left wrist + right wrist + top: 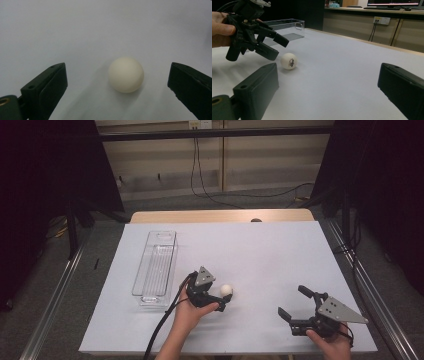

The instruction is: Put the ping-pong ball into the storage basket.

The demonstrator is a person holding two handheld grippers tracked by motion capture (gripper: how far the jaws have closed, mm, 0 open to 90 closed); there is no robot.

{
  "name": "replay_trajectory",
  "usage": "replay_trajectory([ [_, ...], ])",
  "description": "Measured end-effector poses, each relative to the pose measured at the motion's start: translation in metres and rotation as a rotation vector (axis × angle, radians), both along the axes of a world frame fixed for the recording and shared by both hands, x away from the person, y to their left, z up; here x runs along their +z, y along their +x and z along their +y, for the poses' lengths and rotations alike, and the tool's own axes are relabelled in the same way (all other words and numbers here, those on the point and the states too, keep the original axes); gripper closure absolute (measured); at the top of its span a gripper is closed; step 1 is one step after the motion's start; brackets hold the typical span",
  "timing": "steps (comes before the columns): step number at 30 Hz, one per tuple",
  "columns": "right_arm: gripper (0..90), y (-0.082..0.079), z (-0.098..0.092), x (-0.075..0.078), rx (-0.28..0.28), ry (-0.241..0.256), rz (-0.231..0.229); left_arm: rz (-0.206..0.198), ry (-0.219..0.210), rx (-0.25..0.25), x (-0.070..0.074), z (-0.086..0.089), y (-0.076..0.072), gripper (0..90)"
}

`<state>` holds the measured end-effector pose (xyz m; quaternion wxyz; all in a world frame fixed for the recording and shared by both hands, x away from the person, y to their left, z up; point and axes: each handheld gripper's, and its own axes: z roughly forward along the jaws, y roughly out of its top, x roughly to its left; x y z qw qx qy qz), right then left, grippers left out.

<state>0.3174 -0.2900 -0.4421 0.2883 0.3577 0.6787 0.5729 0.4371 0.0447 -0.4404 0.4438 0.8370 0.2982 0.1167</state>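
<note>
High view: ball (226, 290) sits on the table (260, 250), near-centre, w/ the left gripper (223, 301) right at it, jaws spread either side, not touching. Right gripper (294, 302) rests well apart at near right, jaws also spread, holding nothing. Clear bin (156, 267) stands left of the ball.

The ball (126, 74) looks matt, smooth plastic. The bin (155, 268) is clear glossy plastic. The desk (280, 250) wears a matt white sheet over a wooden edge.

Ball (226, 290) unobstructed (tray (156, 265) apart)
</note>
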Motion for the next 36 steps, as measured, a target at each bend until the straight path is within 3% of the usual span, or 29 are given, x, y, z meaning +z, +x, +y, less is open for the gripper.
replay_trajectory([
  [6, 2.8, 0.0, 0.0, 0.0, 0.007, -0.007, -0.004, 0.006, 0.0, -0.007, -0.001, -0.003, 0.0, 2.9],
  [11, 2.8, 0.0, 0.0, 0.0, 0.007, -0.004, 0.0, 0.012, 0.042, -0.009, -0.002, -0.005, 0.001, 3.0],
  [15, 2.8, 0.0, 0.0, 0.0, 0.003, -0.005, -0.003, 0.015, 0.03, -0.012, -0.003, -0.007, 0.002, 3.2],
  [17, 2.8, 0.0, 0.0, 0.0, -0.002, 0.001, -0.001, 0.016, 0.047, -0.005, -0.003, -0.007, 0.002, 3.2],
  [21, 2.8, 0.001, 0.0, -0.001, 0.01, -0.013, -0.003, 0.021, 0.023, 0.008, -0.004, -0.009, 0.002, 3.5],
  [24, 2.8, 0.0, 0.0, 0.0, -0.004, -0.002, -0.005, 0.018, 0.042, 0.001, -0.004, -0.009, 0.002, 3.8],
  [25, 2.8, 0.0, -0.001, 0.0, 0.003, -0.005, -0.007, 0.018, 0.026, 0.0, -0.005, -0.01, 0.003, 3.8],
  [26, 2.8, 0.0, -0.001, 0.0, -0.002, -0.001, -0.007, 0.017, 0.054, -0.005, -0.003, -0.01, 0.003, 4.2],
  [34, 2.8, 0.0, -0.001, 0.0, -0.001, 0.0, -0.001, 0.021, 0.036, -0.016, -0.005, -0.012, 0.004, 7.4],
  [36, 2.8, 0.001, -0.002, -0.001, 0.0, 0.0, 0.0, 0.028, 0.052, -0.024, -0.004, -0.012, 0.004, 8.8],
])
